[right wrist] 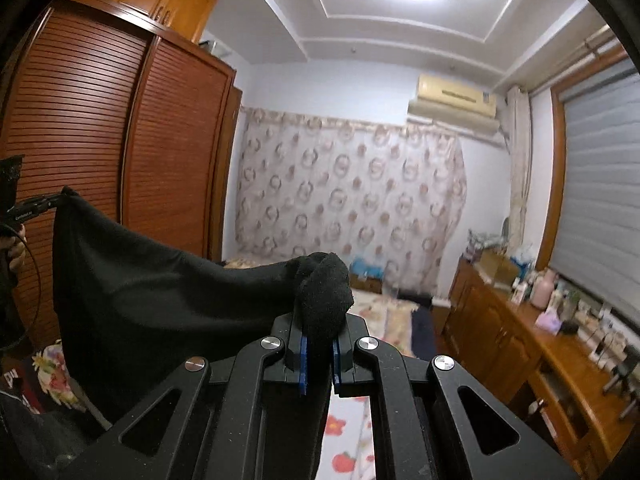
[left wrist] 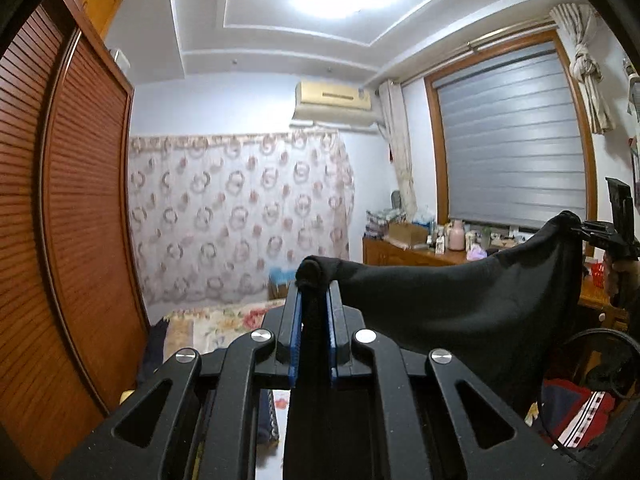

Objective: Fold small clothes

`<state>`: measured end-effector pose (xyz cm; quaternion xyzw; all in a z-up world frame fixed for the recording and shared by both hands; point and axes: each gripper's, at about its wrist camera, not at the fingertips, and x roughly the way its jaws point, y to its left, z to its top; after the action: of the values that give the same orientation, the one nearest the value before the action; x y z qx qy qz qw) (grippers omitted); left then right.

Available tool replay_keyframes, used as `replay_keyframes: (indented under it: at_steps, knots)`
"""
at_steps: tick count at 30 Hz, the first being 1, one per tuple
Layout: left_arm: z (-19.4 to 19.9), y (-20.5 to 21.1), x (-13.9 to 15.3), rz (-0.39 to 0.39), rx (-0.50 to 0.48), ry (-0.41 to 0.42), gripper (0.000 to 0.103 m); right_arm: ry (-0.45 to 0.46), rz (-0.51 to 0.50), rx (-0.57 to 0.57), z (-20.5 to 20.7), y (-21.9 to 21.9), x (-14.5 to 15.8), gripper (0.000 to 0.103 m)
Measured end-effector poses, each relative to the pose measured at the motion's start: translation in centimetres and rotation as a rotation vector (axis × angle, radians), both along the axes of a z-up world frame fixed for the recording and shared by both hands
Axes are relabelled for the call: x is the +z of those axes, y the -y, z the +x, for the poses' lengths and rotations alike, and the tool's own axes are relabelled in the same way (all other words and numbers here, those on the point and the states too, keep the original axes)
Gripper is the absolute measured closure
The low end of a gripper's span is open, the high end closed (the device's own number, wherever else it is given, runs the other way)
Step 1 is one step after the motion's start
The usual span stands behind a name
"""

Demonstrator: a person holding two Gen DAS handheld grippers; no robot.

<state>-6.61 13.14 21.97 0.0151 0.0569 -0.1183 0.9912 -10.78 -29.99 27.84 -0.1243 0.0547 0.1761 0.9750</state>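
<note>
Both wrist cameras sit close behind their fingers, facing roughly level across the bedroom; both share the patterned curtain [left wrist: 240,216] at 12 o'clock.

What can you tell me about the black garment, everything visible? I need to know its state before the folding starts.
The black knit fabric garment looks soft, plain and matte, with no print visible. It is held up in the air, spread between the two tools: the left tool is shut on one bunched corner, the right tool on the other. Its top edge sags in a curve between them and the rest hangs down freely. Its lower edge is out of view, so I cannot tell what kind of garment it is.
</note>
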Motion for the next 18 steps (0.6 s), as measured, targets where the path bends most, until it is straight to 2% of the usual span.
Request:
replay_keyframes:
  at_steps: [6, 9, 12, 15, 18]
  knots:
    - [-1.2, -0.1, 1.2, -0.002, 0.0, 0.057, 0.092, 0.076, -0.028, -0.007, -2.9, 0.1, 1.7, 0.095]
    - [-1.3, 0.1, 0.9, -0.009, -0.005, 0.064, 0.092, 0.071, -0.02, -0.009, -3.1, 0.4, 1.2, 0.095]
    - [-0.2, 0.6, 0.3, -0.004, 0.001, 0.052, 0.092, 0.053, -0.037, -0.016, -1.9, -1.3, -0.9, 0.095]
    - [3.2, 1.5, -0.7, -0.002, 0.011, 0.014, 0.092, 0.009, -0.052, -0.02, 1.4, -2.9, -1.9, 0.095]
    - [8.2, 2.3, -2.8, 0.011, 0.035, -0.039, 0.092, -0.033, -0.092, -0.046, 5.5, -3.8, -1.7, 0.095]
